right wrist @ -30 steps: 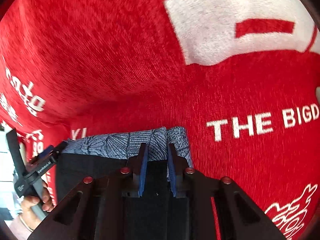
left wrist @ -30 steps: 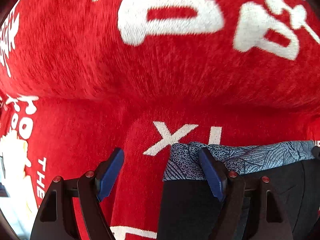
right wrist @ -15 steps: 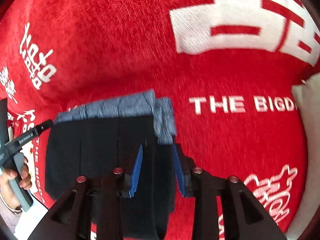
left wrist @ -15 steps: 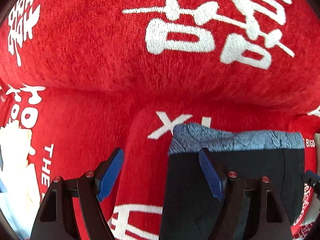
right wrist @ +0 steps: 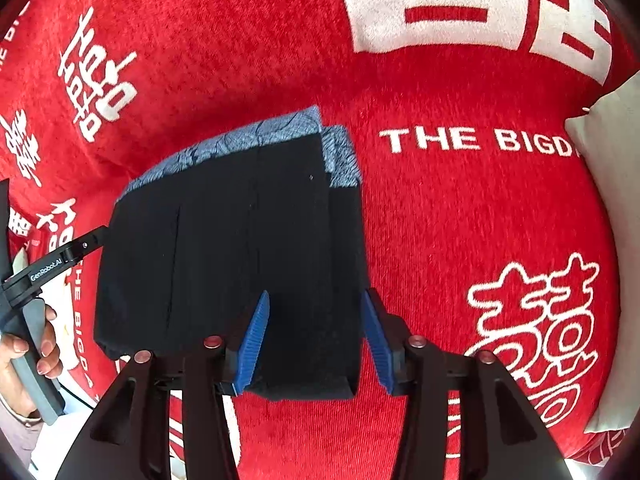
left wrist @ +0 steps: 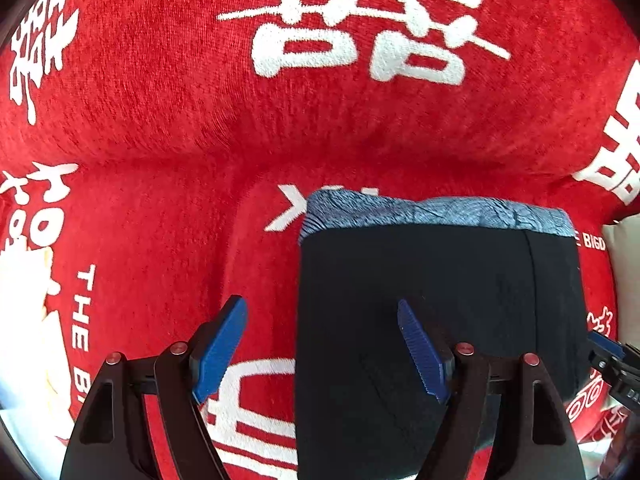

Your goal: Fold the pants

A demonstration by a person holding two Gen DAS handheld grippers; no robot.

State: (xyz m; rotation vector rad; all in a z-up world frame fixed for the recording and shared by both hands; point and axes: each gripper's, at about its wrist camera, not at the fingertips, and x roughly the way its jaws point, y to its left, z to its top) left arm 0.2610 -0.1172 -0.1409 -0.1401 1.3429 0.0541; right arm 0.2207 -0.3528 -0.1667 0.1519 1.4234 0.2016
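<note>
Two claws: both mine, each with black arms and blue ribbed pads.
Left claw [left wrist: 322, 346]: spread wide and gripping nothing; its left pad hangs over the red cloth, its right pad over the dark fabric, near that bundle's left edge.
Right claw [right wrist: 316, 340]: parted too, with nothing pinched; its two pads straddle the right edge of the bundle near its close end.
Pants: the folded black pants with a blue-grey leaf-patterned band [right wrist: 236, 248] lie as a squarish flat bundle, the patterned band along the far edge and turning down the right side [left wrist: 436, 280].
Surface: a red plush cloth with white characters and the words "THE BIGD" [right wrist: 460, 208] lies under the bundle and fills both views [left wrist: 160, 208].
Cushion: a pale off-white cushion [right wrist: 604, 148] sits at the right rim of the right view, well apart from the bundle.
Hand: my left hand [right wrist: 24, 356] grips the grey handle of the left claw at the left rim of the right view.
</note>
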